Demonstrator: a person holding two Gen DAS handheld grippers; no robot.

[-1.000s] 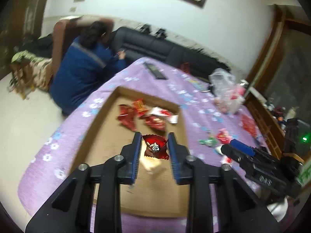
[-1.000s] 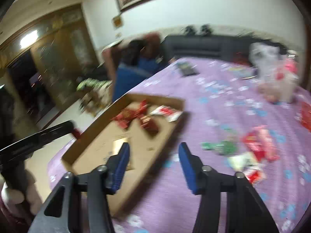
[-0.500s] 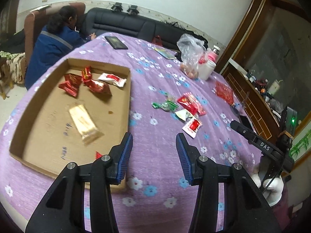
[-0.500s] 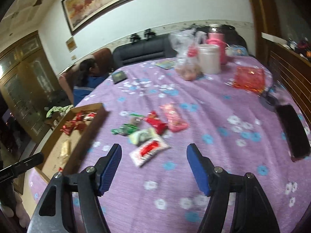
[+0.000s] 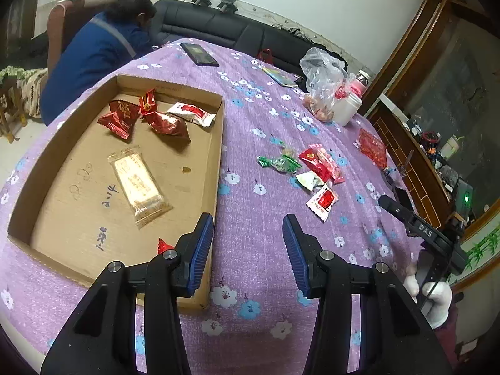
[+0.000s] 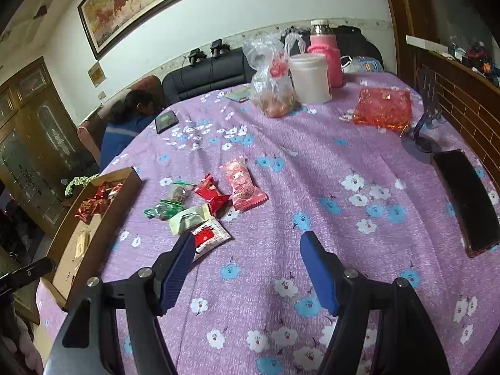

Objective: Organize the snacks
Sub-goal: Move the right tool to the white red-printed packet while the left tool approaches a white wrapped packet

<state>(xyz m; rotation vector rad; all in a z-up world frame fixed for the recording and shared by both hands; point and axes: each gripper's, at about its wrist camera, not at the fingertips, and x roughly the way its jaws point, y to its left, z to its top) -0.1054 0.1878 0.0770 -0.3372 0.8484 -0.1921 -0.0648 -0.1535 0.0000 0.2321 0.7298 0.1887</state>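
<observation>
Snacks [image 5: 312, 168] lie loose on the purple flowered tablecloth [image 5: 259, 118], a small cluster right of the cardboard tray [image 5: 218, 143], which already holds several packets: dark red ones at the far end, a long clear-wrapped bar [image 5: 137, 184] mid-floor, one red corner peeking by my near finger. Left wrist view: my left gripper [image 5: 248, 250] hangs over bare cloth just beside the tray's near right corner, jaws partly apart, nothing between them. My right gripper's black finger shows at the right edge, well apart from the cluster. Right wrist view: my right gripper [image 6: 247, 268] is spread wide and empty, pointing down at the cloth; the white packet with a red print [image 6: 209, 237] sits just past my left finger [image 6: 176, 268], touching a pale green-white packet [image 6: 189, 217]; beyond are a green twist-wrapped candy [image 6: 162, 209], a red packet [image 6: 212, 193] and a pink packet [image 6: 243, 186]. Handling, my guess: all light, crinkly film pouches, slippery, soft contents that may crush, so I'd pinch lightly. Best hold is probably across the flat body or a crimped end seal, taking the nearest white-red one first since it's on the edge of the pile. Risk: the film slides on the cloth or I snag the neighbour.
</observation>
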